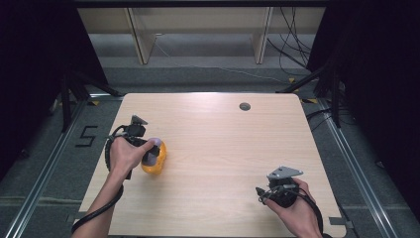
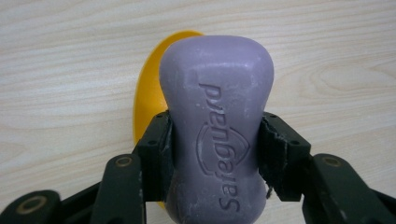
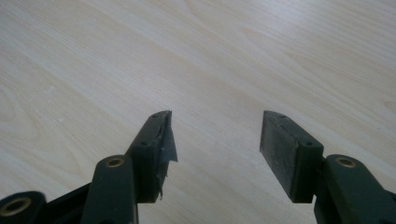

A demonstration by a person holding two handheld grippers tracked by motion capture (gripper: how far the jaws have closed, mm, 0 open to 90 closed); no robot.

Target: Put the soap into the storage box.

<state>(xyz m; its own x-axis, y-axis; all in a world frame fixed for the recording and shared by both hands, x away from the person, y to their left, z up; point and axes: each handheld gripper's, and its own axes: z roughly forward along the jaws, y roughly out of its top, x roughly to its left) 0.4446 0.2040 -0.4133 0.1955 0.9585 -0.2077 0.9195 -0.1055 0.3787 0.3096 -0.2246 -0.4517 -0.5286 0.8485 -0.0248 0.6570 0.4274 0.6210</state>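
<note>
Where the table [image 1: 213, 148] edge runs nearest the person: right gripper [image 1: 270, 191] in hand, near corner, well apart from the yellow soap dish [image 1: 157, 163], jaws spread wide with nothing between, bare wood grain under them in the right gripper view [image 3: 215, 135]. One pad of that gripper frayed at its edge.

Farther in, toward the left side of the table: left gripper [image 2: 215, 140] clamped on a purple soap bar [image 2: 217, 126], pads pressing its narrowed waist from both sides. Bar held just over the yellow soap dish [image 2: 147, 88], covering most of it; whether touching the dish or clear of it cannot be told. Dish itself flat on the table, a curved yellow rim showing past the bar's left side in the left gripper view. Contents of the dish beneath the bar hidden.

Stamped into the bar's face: "Safeguard", letters running along its length, with a shield-shaped emblem around the middle of the word.

Beyond the dish, near the far edge: a small round grey grommet [image 1: 244, 106] set in the tabletop.
</note>
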